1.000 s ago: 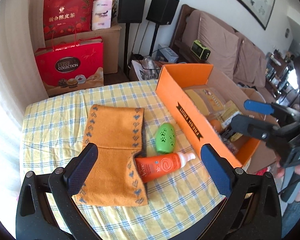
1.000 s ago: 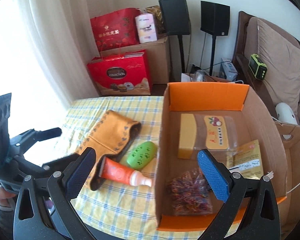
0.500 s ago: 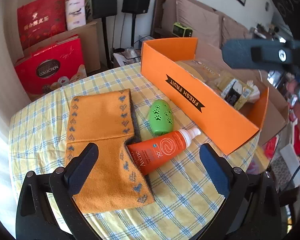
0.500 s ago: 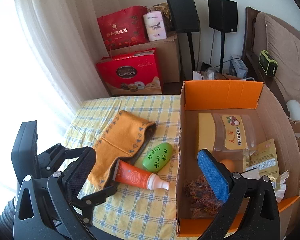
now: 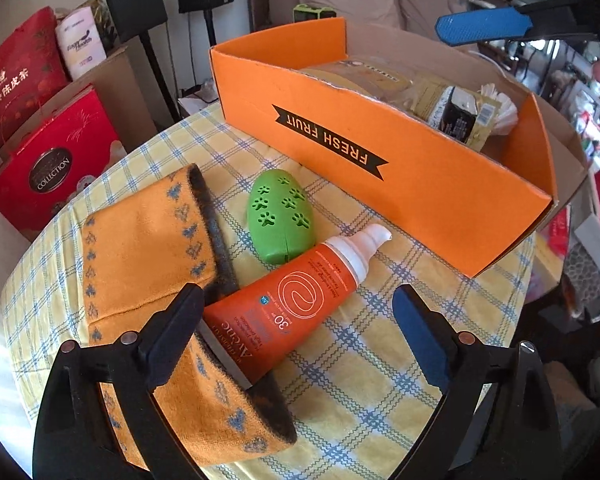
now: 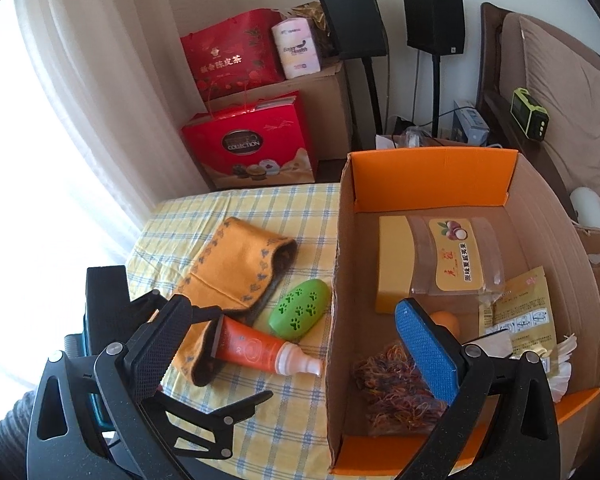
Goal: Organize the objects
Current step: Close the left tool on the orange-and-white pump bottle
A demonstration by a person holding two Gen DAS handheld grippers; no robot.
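Observation:
An orange tube (image 5: pixel 284 308) with a white pump cap lies on the checked tablecloth, its base tucked into a folded orange cloth (image 5: pixel 148 248). A green oval case with paw prints (image 5: pixel 280 220) lies just beyond it. My left gripper (image 5: pixel 296 332) is open and empty, low over the tube, its fingers either side of it. The orange "FRESH FRUIT" box (image 5: pixel 400 172) stands to the right. My right gripper (image 6: pixel 296 344) is open and empty, above the box's near left wall (image 6: pixel 334 320); tube (image 6: pixel 260 350), case (image 6: pixel 299 314) and cloth (image 6: pixel 240 268) lie to its left.
The box holds snack packets (image 6: pixel 456 256), a yellow block (image 6: pixel 394 256), a tangle of rubber bands (image 6: pixel 396 392) and paper items. Red gift bags (image 6: pixel 248 140), a cardboard carton, speakers on stands (image 6: pixel 354 20) and a sofa (image 6: pixel 560 92) stand beyond the table.
My left gripper has dropped lower and closer to the tube, which now lies between its fingers. My right gripper has shifted a little, the view nearer the box.

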